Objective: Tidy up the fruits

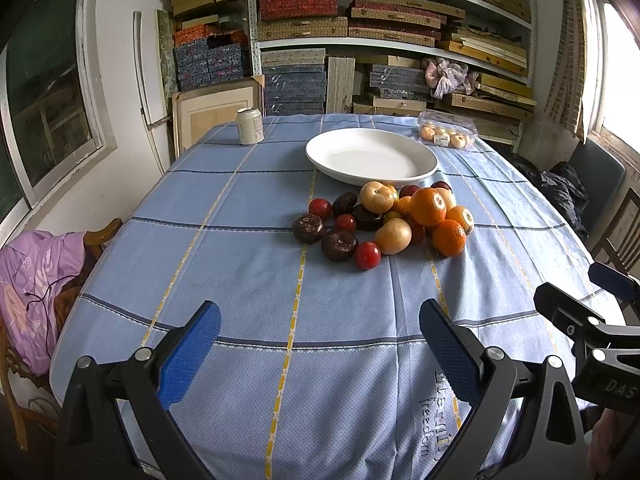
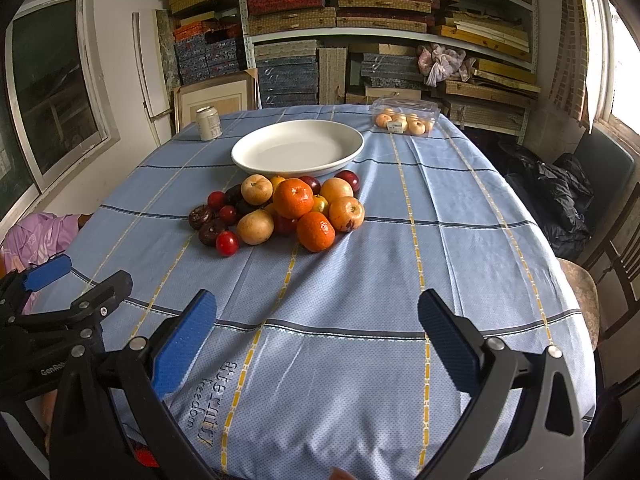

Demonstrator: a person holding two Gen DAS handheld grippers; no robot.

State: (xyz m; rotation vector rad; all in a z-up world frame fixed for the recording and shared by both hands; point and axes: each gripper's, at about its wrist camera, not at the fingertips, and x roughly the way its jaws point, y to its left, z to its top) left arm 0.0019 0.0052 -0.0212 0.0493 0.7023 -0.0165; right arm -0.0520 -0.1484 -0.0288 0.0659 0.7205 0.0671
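A pile of fruit (image 1: 384, 220) (image 2: 280, 212) lies mid-table on the blue cloth: oranges (image 1: 428, 206) (image 2: 293, 197), yellow pears (image 1: 393, 235) (image 2: 255, 227), small red fruits (image 1: 367, 255) (image 2: 227, 243) and dark brown ones (image 1: 308, 228) (image 2: 201, 217). Just behind it stands an empty white plate (image 1: 372, 156) (image 2: 298, 148). My left gripper (image 1: 320, 332) hovers open over the near table edge, well short of the pile. My right gripper (image 2: 317, 326) is likewise open with nothing between its fingers. Each gripper shows at the side of the other's view.
A drink can (image 1: 250, 125) (image 2: 208, 123) stands at the far left of the table. A clear plastic box of small fruit (image 1: 447, 129) (image 2: 405, 117) sits at the far right. Shelves of stacked boxes fill the back wall. Chairs stand at both sides.
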